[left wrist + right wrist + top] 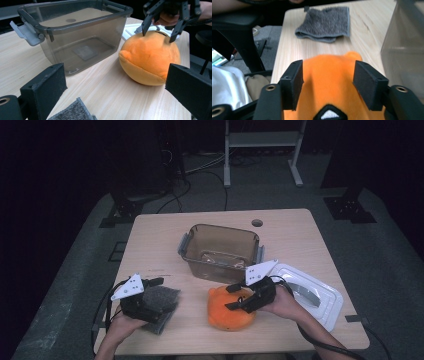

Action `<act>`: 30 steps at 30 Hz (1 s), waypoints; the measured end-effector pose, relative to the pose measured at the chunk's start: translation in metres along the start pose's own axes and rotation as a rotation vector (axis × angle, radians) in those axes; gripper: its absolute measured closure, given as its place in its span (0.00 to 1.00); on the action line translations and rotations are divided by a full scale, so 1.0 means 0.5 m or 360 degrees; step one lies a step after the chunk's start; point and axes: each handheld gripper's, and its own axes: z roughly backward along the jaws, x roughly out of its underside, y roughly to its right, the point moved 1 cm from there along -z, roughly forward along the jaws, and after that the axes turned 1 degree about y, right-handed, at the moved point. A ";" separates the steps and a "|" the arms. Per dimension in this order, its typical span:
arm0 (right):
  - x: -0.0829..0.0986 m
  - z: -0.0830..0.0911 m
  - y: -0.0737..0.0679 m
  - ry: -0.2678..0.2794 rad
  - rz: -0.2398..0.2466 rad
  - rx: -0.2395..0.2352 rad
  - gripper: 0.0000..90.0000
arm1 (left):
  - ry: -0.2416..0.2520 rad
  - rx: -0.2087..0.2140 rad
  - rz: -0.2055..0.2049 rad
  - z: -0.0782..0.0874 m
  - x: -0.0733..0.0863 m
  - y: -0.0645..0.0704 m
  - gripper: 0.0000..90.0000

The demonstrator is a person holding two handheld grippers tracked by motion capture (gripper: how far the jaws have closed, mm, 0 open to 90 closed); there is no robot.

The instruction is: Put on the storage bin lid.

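Note:
An orange plush toy (pixel 227 312) lies on the table's near middle. My right gripper (pixel 235 296) comes down on its top. In the right gripper view both pads (pixel 293 82) press into the plush (pixel 328 72) from either side, so the gripper (pixel 328 75) is shut on it. The left gripper view shows those fingertips (pixel 143 32) dug into the toy (pixel 150 60), which rests on the wood. A folded grey cloth (pixel 162 300) lies at the near left. My left gripper (pixel 152 290) hovers over it, open wide, with a corner of the cloth (pixel 72 112) between the jaws.
An open smoky plastic bin (pixel 220 230) with grey latches stands mid-table, just behind the plush. Its white lid (pixel 315 295) lies at the right, by my right hand. The table (pixel 300 235) has a cable hole near its far edge.

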 end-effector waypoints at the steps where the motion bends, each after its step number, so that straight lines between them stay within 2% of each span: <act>1: 0.005 -0.003 0.000 -0.0010 -0.0002 0.0008 0.48 | -0.0001 0.0000 -0.0002 0.000 0.000 0.000 0.03; 4: 0.014 -0.008 0.000 -0.0001 -0.0021 0.0035 0.56 | 0.0001 -0.0001 -0.0001 0.001 0.000 0.000 0.03; 13: 0.026 -0.016 -0.007 -0.0050 -0.0054 0.0034 0.75 | 0.0003 -0.0004 0.0001 0.002 0.000 0.002 0.03; 20: 0.015 -0.015 -0.010 -0.0079 -0.0048 0.0060 0.81 | 0.0002 -0.0018 -0.0004 0.006 0.001 0.001 0.03; 30: -0.006 -0.011 -0.010 -0.0099 -0.0065 0.0035 0.85 | 0.0009 -0.0042 0.0004 0.015 0.003 -0.004 0.03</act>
